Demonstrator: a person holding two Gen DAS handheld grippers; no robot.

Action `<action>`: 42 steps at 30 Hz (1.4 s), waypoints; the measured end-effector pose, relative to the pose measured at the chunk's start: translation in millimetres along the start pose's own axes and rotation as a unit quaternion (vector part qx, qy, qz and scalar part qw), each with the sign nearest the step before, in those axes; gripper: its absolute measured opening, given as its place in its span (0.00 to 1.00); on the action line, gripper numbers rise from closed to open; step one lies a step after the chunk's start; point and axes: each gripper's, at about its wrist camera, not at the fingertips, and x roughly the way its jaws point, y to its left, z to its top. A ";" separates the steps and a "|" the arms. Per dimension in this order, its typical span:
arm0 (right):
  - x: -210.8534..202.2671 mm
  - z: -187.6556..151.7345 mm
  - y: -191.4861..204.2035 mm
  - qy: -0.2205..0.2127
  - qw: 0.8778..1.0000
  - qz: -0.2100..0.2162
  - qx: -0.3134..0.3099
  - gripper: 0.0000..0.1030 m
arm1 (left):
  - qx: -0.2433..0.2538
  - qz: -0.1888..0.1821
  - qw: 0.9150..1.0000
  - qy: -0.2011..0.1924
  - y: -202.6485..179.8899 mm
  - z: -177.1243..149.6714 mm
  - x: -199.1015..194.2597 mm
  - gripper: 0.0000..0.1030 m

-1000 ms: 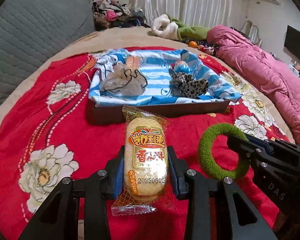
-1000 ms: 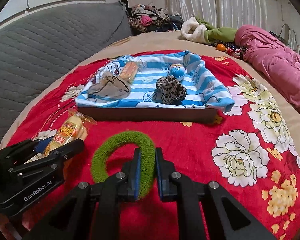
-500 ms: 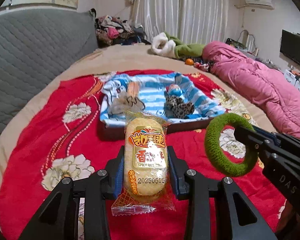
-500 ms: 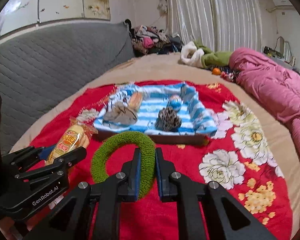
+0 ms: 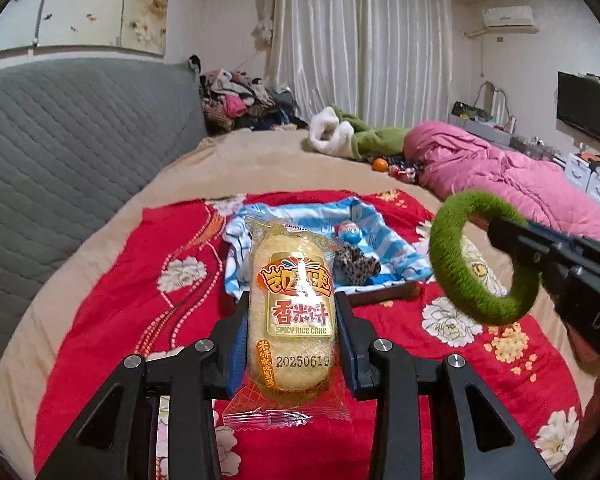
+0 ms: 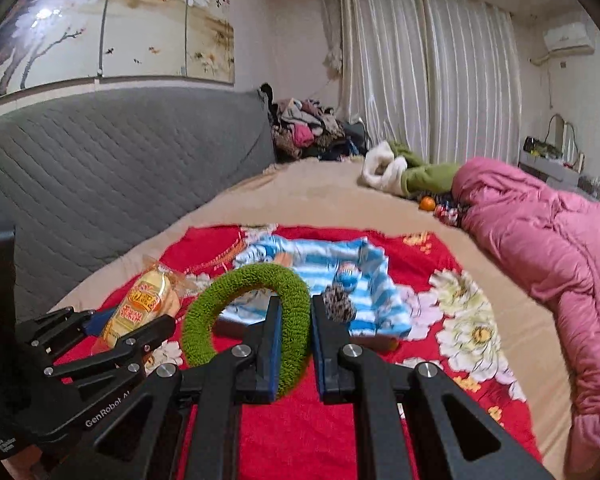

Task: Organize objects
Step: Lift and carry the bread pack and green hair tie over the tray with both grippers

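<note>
You are partway through: your left gripper is clamped on a packaged spicy rice cake, and your right gripper is pinched nearly closed on the rim of a fuzzy green ring, both carried in the air above the red floral blanket. Ahead lies the tray lined with a blue-striped cloth, which already holds a leopard-print scrunchie, a blue-and-white ball and what looks like another snack packet (only a sliver shows past the ring in the right view). By my reading, what is left is to set these two things down in it. The rice cake hides much of the tray's near left part, and the right view is blurred, so I cannot tell what else lies there.
</note>
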 end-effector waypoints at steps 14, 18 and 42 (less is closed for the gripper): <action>-18.7 45.4 4.7 -0.041 0.998 -0.021 -0.031 0.13 | 0.012 -0.001 1.000 -0.029 -10.8 48.7 -13.8 0.38; -11.8 54.8 1.0 -0.044 0.998 -0.025 -0.032 0.13 | 0.013 0.000 0.999 -0.031 -11.6 61.9 -2.0 0.38; 69.5 88.4 -41.9 -0.039 0.998 -0.035 -0.017 0.13 | 0.020 -0.008 1.000 -0.014 -30.4 116.5 95.4 0.38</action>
